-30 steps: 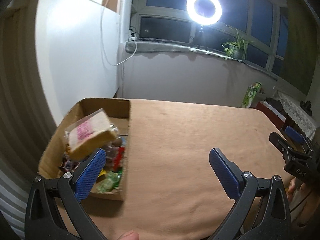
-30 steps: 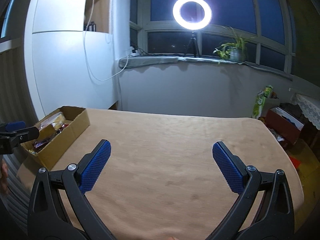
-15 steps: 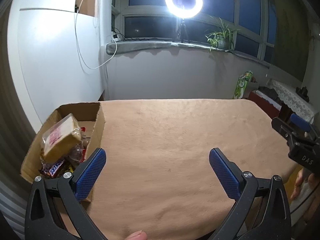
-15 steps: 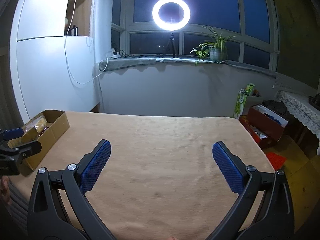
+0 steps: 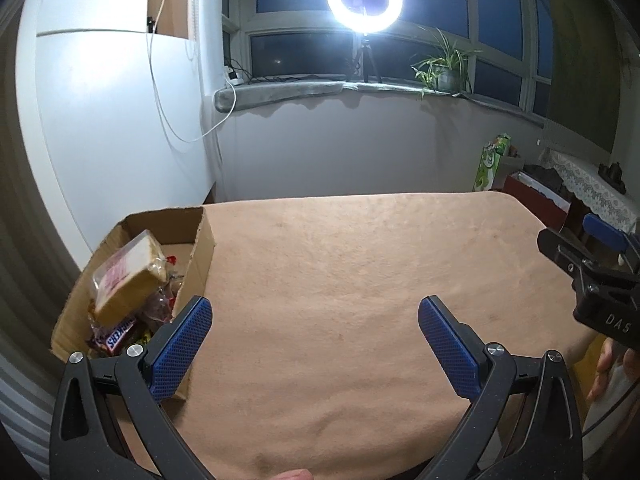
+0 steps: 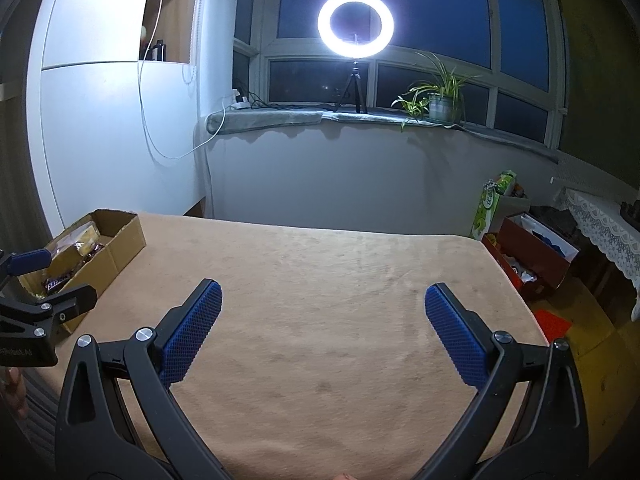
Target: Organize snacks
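The open brown cardboard box sits at the left edge of the tan cloth-covered table, holding a clear-wrapped bread slice above a Snickers bar. Left gripper and right gripper hover with jaws spread, empty.

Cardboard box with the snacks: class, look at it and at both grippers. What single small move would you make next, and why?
Probably hold both grippers back and finish. The cardboard box already holds the wrapped bread and a Snickers bar; no loose snack shows on the table cloth. The left gripper and right gripper are open and hold nothing.
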### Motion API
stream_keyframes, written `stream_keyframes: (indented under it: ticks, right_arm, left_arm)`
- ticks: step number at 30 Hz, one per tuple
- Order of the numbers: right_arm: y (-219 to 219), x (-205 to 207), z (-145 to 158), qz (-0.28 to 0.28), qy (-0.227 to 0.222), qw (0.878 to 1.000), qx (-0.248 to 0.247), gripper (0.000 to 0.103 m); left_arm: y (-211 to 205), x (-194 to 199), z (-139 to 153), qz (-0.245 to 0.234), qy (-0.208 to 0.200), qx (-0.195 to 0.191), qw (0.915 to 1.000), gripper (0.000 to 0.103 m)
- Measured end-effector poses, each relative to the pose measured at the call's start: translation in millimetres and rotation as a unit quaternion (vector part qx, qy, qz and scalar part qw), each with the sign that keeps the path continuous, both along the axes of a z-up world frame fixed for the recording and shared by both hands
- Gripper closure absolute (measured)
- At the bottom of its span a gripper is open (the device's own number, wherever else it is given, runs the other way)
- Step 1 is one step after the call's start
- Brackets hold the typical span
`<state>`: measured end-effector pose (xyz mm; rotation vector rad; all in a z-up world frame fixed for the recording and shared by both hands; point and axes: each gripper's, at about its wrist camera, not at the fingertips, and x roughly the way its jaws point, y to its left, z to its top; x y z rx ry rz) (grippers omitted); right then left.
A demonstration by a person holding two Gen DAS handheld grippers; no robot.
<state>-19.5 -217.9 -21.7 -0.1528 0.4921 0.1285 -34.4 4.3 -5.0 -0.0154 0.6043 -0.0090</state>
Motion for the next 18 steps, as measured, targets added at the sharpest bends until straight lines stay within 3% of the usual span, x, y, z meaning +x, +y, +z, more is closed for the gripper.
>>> stream_keyframes:
  ticks: [18]
  right_arm:
    - [7.8, -4.9, 2.8, 0.007, 0.001, 1.000, -0.007, 0.000]
  left_arm:
    - [4.7, -10.0, 18.0, 0.006, -0.007, -0.012, 0.9999, 0.000]
